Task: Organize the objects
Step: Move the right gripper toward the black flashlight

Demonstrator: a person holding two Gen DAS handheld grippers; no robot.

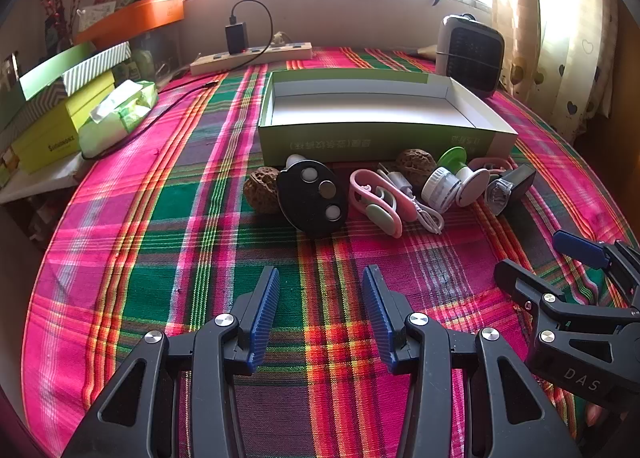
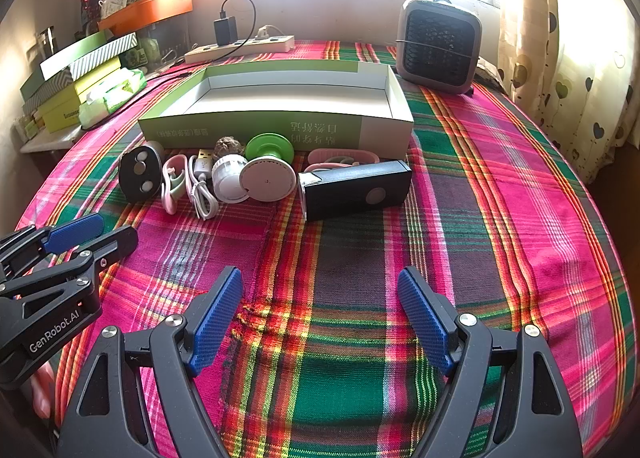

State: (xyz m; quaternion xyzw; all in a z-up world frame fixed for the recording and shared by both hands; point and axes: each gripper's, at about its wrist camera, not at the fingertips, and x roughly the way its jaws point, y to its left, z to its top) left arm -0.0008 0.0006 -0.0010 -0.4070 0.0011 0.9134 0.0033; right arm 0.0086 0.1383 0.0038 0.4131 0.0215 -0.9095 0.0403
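Your pile of small things sits in a row on the plaid cloth, tight against the near wall of the shallow green-and-white cardboard box [image 2: 276,130], and that box is bare inside, so by my read nothing has gone in yet. Nearest your right side lies the black rectangular device with the clear end cap [image 2: 356,190], lying flat and square-on, an easy first pick. Beside it, touching, the round white disc [image 2: 269,180], then the white ribbed cap [image 2: 228,178] and the green suction-cup piece [image 2: 269,146] propped behind. Further left, the coiled white USB cable [image 1: 416,202], the pink-and-green clip [image 1: 374,198], the black oval disc with three round buttons [image 1: 312,198] leaning on a wrinkled brown walnut [image 1: 261,189]; a second walnut [image 1: 415,164] hides against the box wall.

Your right gripper [image 2: 320,314] hangs spread fully wide, empty, aimed down at bare cloth short of the row. Your left gripper [image 1: 320,306] hangs empty too, its jaws parted more narrowly. The grey fan heater [image 2: 438,44] and white power strip [image 2: 240,46] stand well behind the box, clear of the work.
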